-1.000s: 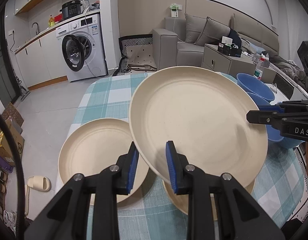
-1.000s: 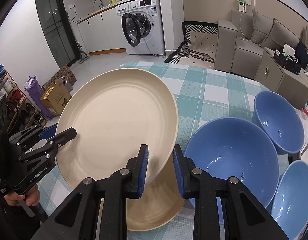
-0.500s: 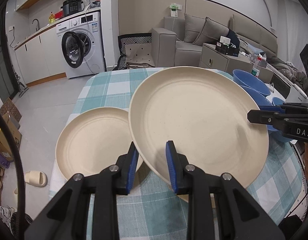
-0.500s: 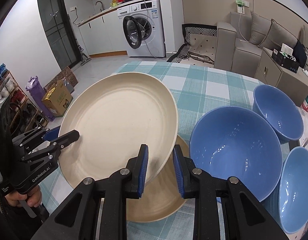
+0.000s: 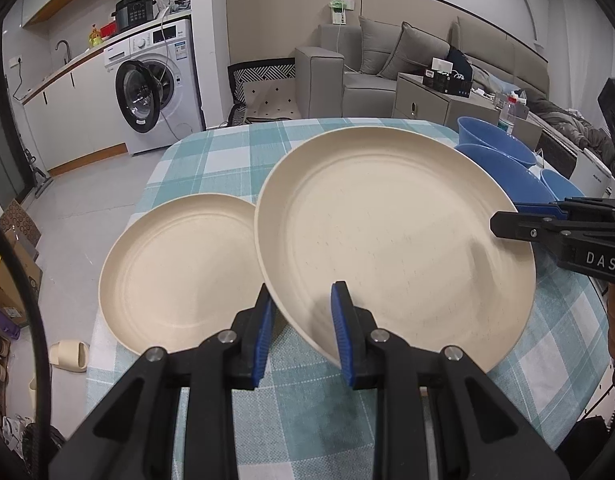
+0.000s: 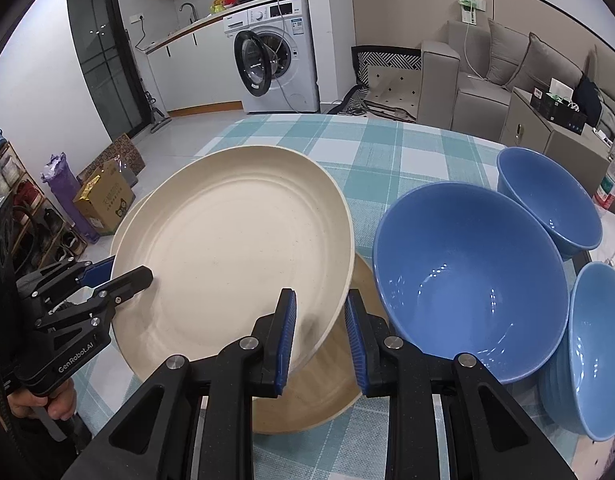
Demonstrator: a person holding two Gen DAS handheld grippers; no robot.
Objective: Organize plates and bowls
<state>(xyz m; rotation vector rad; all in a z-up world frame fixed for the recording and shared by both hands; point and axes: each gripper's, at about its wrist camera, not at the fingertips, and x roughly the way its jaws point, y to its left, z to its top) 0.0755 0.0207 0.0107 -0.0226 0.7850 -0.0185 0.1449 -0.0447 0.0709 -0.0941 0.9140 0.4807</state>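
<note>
A cream plate (image 5: pixel 391 240) is held tilted above the checked table (image 5: pixel 227 160) by both grippers. My left gripper (image 5: pixel 303 324) is shut on its near left rim; it also shows in the right wrist view (image 6: pixel 119 276). My right gripper (image 6: pixel 321 332) is shut on the opposite rim of the same plate (image 6: pixel 231 248); it also shows in the left wrist view (image 5: pixel 507 220). A second cream plate (image 5: pixel 179 268) lies on the table to the left. A third cream plate (image 6: pixel 323 384) lies under the held one. Three blue bowls (image 6: pixel 467 272) stand to the right.
The table's left edge drops to the floor, where a slipper (image 5: pixel 67 356) and boxes (image 6: pixel 103 196) lie. A washing machine (image 5: pixel 159 88) and a grey sofa (image 5: pixel 367 76) stand beyond the table. A bottle (image 6: pixel 609 184) stands at the far right.
The held plate has risen and shifted left, away from the plate beneath it and towards the left plate. Both grippers keep their grip on it.
</note>
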